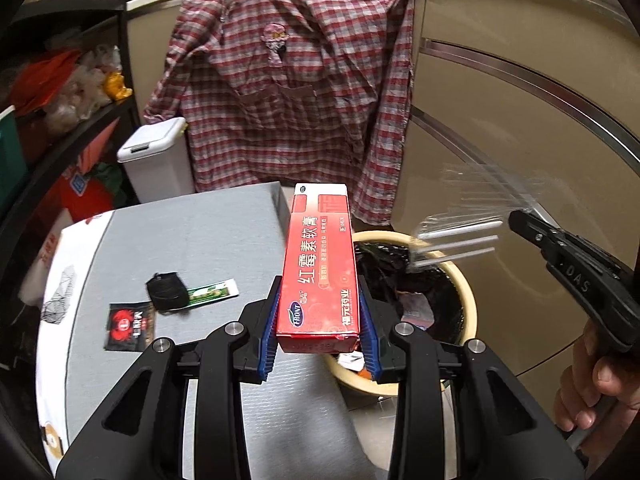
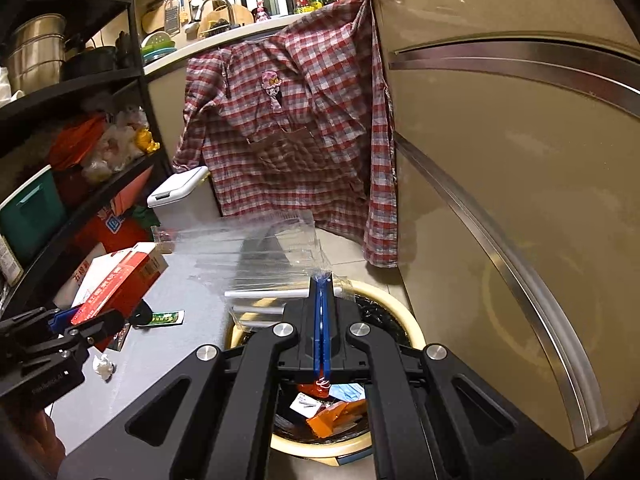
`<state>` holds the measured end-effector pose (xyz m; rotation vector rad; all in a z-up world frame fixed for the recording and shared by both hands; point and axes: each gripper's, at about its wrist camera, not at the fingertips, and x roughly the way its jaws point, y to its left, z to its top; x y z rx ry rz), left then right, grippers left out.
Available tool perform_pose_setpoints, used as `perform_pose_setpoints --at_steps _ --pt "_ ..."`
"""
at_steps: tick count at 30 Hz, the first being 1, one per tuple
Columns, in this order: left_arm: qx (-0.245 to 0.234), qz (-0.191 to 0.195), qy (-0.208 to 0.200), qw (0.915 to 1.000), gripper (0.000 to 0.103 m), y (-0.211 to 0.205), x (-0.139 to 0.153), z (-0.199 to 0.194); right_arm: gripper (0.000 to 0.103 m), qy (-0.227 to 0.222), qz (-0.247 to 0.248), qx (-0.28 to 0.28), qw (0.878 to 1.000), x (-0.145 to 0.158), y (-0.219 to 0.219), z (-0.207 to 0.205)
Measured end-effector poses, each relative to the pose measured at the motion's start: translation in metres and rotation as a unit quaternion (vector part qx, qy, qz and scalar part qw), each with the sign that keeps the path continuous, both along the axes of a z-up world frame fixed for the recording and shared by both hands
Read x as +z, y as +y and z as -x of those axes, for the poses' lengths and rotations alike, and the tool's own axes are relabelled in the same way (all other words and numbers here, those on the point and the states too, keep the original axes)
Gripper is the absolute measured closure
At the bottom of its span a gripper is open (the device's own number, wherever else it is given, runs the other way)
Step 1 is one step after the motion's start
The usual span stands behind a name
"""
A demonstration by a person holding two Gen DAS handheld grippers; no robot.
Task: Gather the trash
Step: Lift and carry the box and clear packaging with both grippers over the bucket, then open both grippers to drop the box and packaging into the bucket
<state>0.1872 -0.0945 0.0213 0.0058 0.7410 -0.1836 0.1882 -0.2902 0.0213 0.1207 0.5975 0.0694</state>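
trash bin (image 1: 466, 292) with a black liner stands on the floor beside the grey table (image 1: 208, 240). left gripper (image 1: 319, 320) clamps a red box (image 1: 320, 268) between its blue pads, at the table edge, bin at its 3 o'clock. right gripper (image 2: 323, 280), jaws closed, pinches a clear plastic wrapper (image 2: 256, 248) above the bin. a black packet (image 1: 130, 326), a black pouch (image 1: 168, 292) and a green sachet (image 1: 214, 292) lie on the table at 9 o'clock of the box.

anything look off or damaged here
Mostly the red box held in the left gripper: its near end flap is dented and torn at the corner. A crumpled white scrap, a black sachet and a green sachet lie loose on the grey table.
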Motion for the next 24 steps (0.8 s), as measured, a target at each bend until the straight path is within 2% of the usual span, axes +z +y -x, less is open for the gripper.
perform_pose_setpoints --at_steps 21,24 --pt "-0.035 0.001 0.014 0.9993 0.069 -0.036 -0.016 -0.027 0.102 0.008 0.007 -0.023 1.000 -0.008 -0.005 -0.016" --pt "-0.040 0.002 0.019 0.9990 0.069 -0.042 -0.017 -0.033 0.098 0.014 0.008 -0.029 0.999 -0.010 -0.005 -0.018"
